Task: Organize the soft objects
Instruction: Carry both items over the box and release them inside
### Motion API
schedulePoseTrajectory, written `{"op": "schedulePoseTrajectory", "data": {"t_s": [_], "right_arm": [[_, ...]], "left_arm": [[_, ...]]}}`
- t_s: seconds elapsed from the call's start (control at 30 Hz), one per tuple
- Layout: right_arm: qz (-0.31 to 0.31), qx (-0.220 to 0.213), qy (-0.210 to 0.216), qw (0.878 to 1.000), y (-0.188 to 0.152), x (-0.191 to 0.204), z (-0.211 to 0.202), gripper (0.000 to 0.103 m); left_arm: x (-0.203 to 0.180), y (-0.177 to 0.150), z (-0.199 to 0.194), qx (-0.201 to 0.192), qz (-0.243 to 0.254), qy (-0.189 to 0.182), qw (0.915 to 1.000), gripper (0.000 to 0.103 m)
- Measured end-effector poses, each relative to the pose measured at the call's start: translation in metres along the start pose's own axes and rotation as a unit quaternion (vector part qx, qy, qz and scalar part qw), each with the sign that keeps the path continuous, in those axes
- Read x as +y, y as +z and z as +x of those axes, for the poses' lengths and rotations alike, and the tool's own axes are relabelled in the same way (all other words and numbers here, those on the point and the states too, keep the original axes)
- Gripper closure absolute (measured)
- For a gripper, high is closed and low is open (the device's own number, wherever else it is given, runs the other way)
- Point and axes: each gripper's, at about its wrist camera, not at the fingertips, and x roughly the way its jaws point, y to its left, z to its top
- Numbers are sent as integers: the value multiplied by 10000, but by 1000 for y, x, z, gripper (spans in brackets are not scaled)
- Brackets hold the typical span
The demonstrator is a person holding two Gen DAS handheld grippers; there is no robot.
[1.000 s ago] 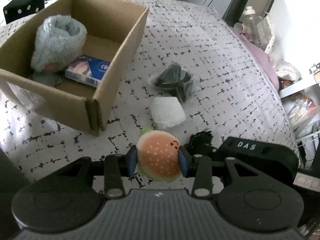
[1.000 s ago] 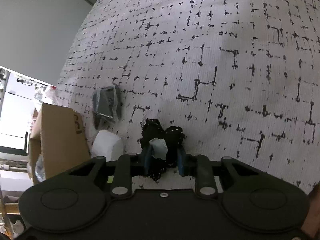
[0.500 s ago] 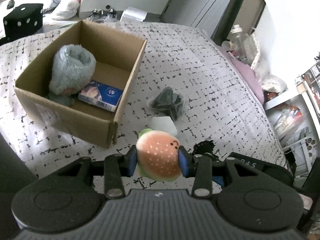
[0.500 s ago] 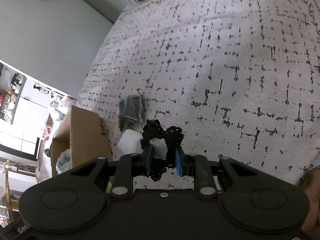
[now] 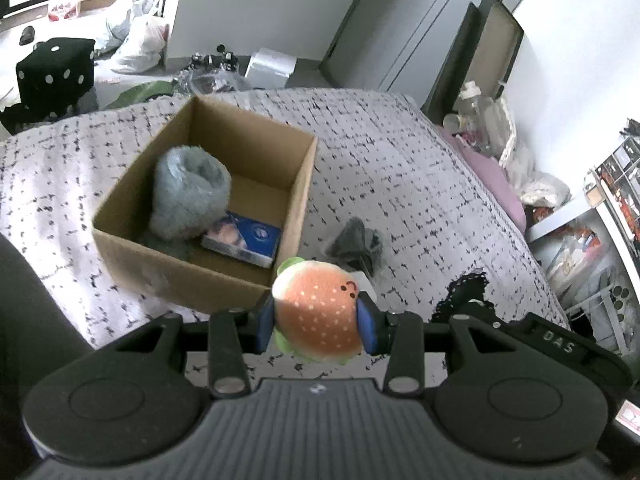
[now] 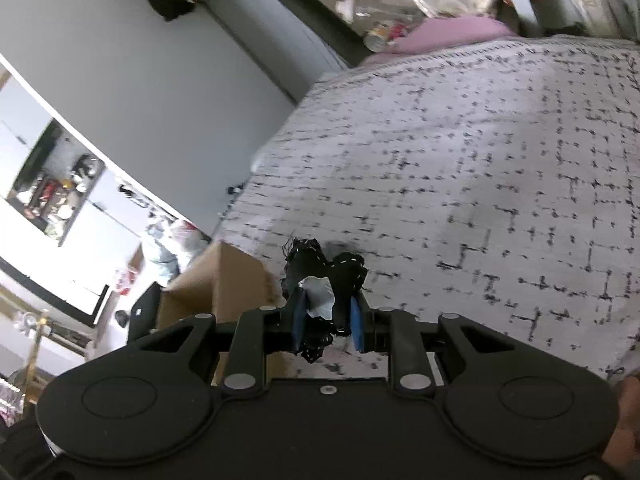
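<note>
In cardboard box [image 5: 298, 200]: two items; left gripper [image 5: 318, 326] jaws clamp burger plush [image 5: 318, 312], right gripper [image 6: 327, 318] jaws black cloth [image 6: 320, 264].

**Left claw, burger plush over bed**

Left claw [image 5: 318, 322] clamped on burger plush [image 5: 318, 314], blue pads either side. Beyond: open cardboard box [image 5: 304, 184] on patterned bed cover [image 5: 420, 184]. Inside box: fluffy grey plush [image 5: 190, 194], touching blue packet [image 5: 242, 238]. Right of box: dark bagged bundle [image 5: 356, 244]. Black lacy cloth [image 5: 464, 292] low right.

Black dice-shaped cube [image 5: 54, 68] with white dots, on the floor beyond the bed [image 5: 420, 184]; white plastic bags [image 5: 138, 42] near it. Pink pillow [image 5: 494, 182] at the bed's far edge. Clear plastic bottle [image 5: 474, 114] beside a dark cabinet [image 5: 476, 60].
</note>
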Motion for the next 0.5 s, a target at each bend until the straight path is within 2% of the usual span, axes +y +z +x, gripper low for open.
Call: {"op": "schedulePoseTrajectory", "data": {"t_s": [0.5], "right_arm": [[-503, -256, 784, 9953, -2, 33, -7, 80]], "left_arm": [[30, 37, -27, -322, 3, 11, 9995, 62]]}}
